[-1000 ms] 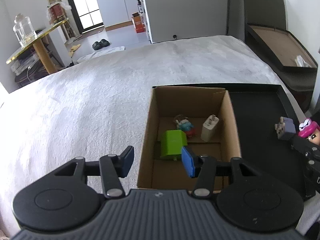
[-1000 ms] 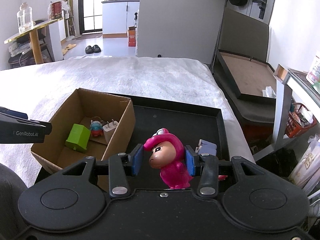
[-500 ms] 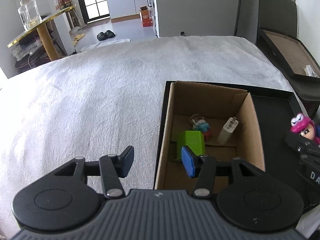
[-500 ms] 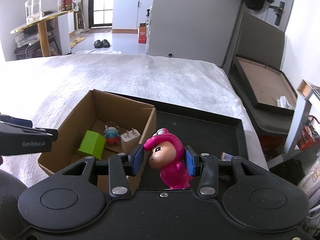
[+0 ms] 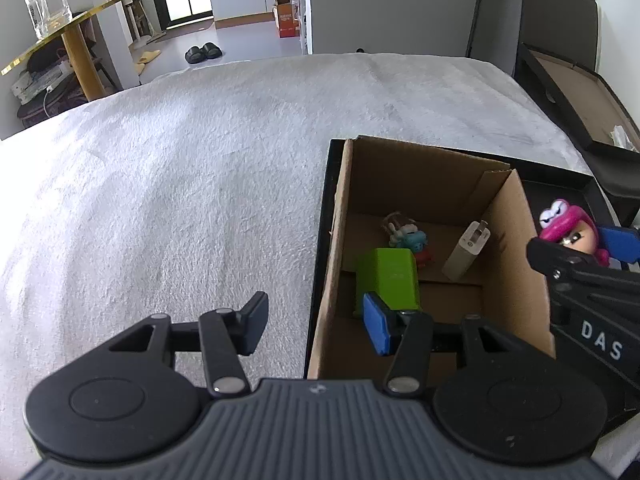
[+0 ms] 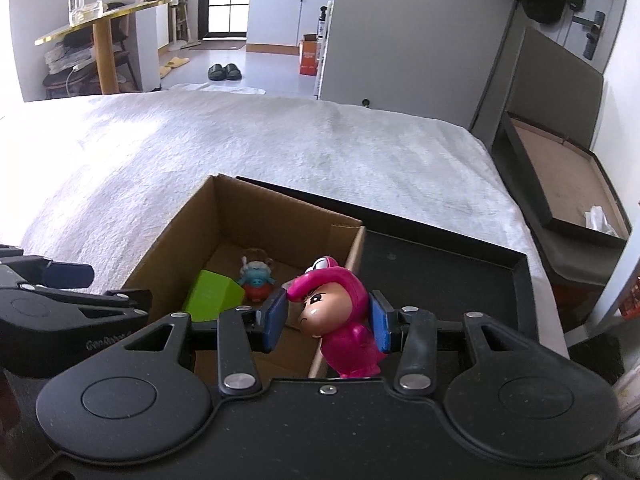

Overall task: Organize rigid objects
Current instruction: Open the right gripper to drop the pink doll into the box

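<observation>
My right gripper [image 6: 326,320] is shut on a pink hooded figurine [image 6: 340,320] and holds it above the right wall of the open cardboard box [image 6: 276,216]. The figurine also shows in the left wrist view [image 5: 568,232]. The box [image 5: 516,240] holds a green block [image 5: 388,276], a small blue and red figure [image 5: 412,240] and a white charger plug [image 5: 466,250]. My left gripper [image 5: 316,320] is open and empty, straddling the box's near left wall.
The box stands in a shallow black tray [image 6: 452,256] on a white textured cover [image 5: 180,184]. A dark open case [image 6: 560,172] lies off the right edge. A gold side table [image 5: 72,36] stands at the far left.
My right gripper has carried the pink figurine leftward to the box's right wall. My left gripper has shifted left, so the box now sits further right in its view.
</observation>
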### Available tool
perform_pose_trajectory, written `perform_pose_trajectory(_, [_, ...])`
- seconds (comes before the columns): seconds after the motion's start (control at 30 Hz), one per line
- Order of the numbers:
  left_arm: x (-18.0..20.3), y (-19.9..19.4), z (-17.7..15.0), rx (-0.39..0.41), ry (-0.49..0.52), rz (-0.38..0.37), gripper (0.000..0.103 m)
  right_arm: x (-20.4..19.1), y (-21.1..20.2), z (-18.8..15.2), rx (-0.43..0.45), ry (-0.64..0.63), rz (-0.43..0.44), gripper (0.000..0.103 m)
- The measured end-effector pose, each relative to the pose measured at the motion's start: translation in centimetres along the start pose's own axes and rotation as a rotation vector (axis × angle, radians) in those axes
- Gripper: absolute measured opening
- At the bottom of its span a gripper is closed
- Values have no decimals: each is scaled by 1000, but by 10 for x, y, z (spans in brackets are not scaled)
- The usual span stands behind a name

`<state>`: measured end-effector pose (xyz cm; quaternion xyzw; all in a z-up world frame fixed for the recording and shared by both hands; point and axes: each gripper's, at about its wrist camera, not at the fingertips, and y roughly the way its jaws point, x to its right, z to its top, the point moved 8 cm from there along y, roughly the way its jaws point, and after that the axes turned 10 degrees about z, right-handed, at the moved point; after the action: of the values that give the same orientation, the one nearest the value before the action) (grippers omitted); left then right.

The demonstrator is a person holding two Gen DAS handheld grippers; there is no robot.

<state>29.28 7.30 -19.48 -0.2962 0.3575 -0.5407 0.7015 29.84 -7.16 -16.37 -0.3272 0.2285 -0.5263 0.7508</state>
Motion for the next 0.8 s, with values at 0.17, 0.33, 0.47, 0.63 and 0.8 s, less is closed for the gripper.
perform_pose_trajectory(0.17, [-5, 5, 0, -9, -20, 2, 50, -8, 9, 3, -1, -19, 24, 44])
perform_pose_trajectory(0.33, [-6, 8, 1, -9, -30, 6, 47, -9, 11, 3, -4, -23, 19, 46])
perform_pose_trajectory(0.47, [-4, 9, -1, -17, -34, 3, 32, -4, 10, -2, -11, -10, 13, 46])
perform_pose_trajectory(0.63, [-1, 6, 0, -14, -34, 1, 25, 5, 5, -7, -9, 8, 7, 48])
perform_pose_trajectory(0.8, [-2, -2, 4, -10, -35, 19, 25, 13, -2, -9, 5, 24, 5, 49])
